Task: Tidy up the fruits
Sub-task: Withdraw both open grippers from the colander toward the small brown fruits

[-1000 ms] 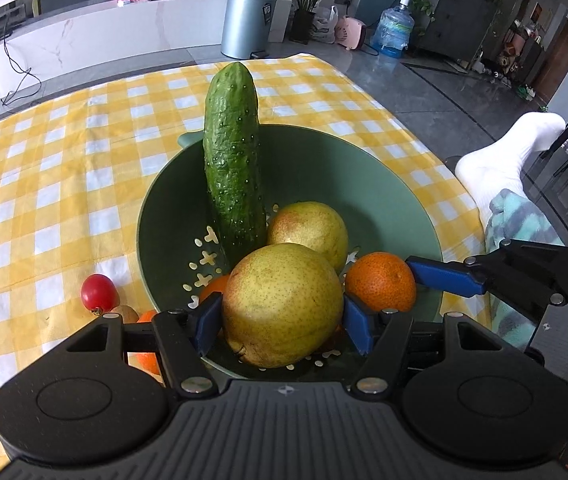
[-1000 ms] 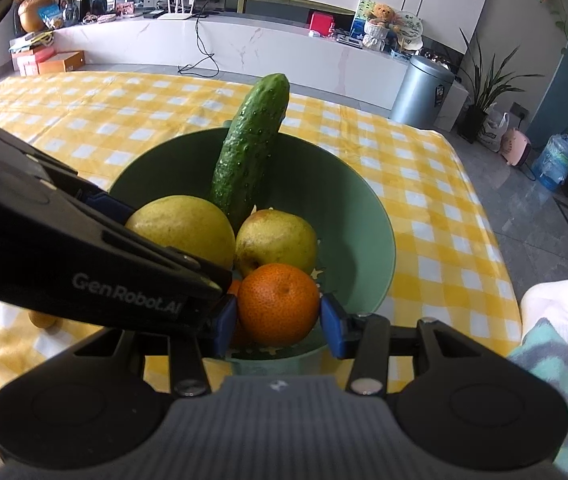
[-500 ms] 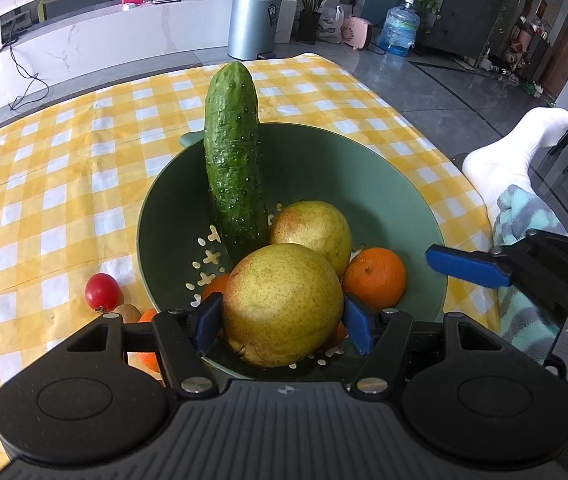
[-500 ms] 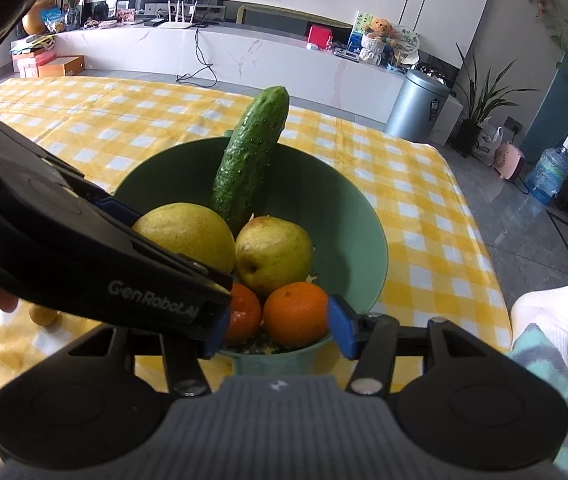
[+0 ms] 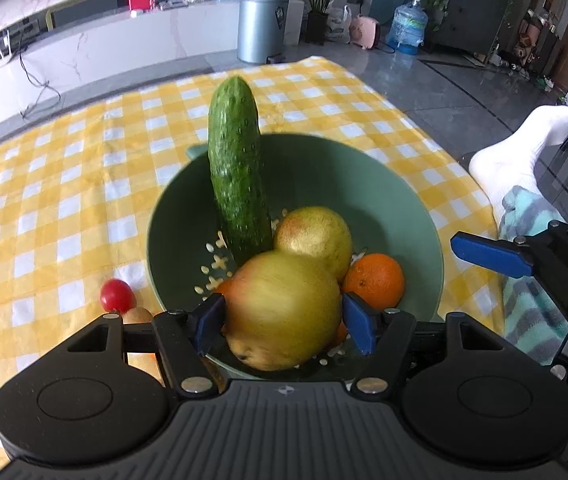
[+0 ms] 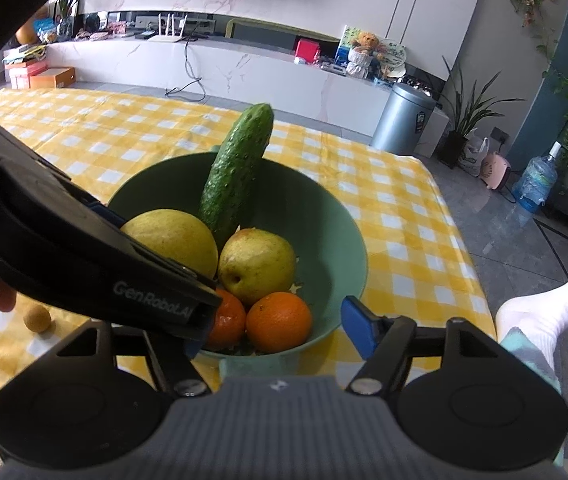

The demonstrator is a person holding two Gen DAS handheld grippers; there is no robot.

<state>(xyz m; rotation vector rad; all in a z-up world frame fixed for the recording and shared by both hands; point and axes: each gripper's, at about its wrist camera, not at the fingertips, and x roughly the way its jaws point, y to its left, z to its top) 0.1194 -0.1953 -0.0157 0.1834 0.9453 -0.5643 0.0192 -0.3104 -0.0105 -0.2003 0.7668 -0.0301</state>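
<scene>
Mostly loaded. Green bowl (image 5: 412, 200) on the yellow check cloth (image 5: 64, 184) holds a cucumber (image 5: 236, 176) leaning on the rim at 12 o'clock, a small pear (image 5: 316, 236) at centre, an orange (image 5: 376, 280) at 4 o'clock, and a second orange (image 6: 226, 318) that is half hidden in the right wrist view.

Left gripper (image 5: 284, 320): jaws opening, wide, with the big pear (image 5: 284, 312) between them at the bowl's 6 o'clock edge. Small gap shows on each side of the pear, which is motion-blurred; reads as a release in progress, not a hold.

Right gripper (image 6: 276, 330): jaws opening, nothing pressed. The orange sits in the bowl ahead of the pads (image 6: 354, 330), clear of them; left pad is hidden behind the other tool.

Left to do, by my read: a red cherry tomato (image 5: 117, 295) and a small tan fruit (image 5: 138, 315) sit on the cloth at the bowl's 8 o'clock, outside it. Something orange below them is mostly hidden by the gripper body; can't identify it.
</scene>
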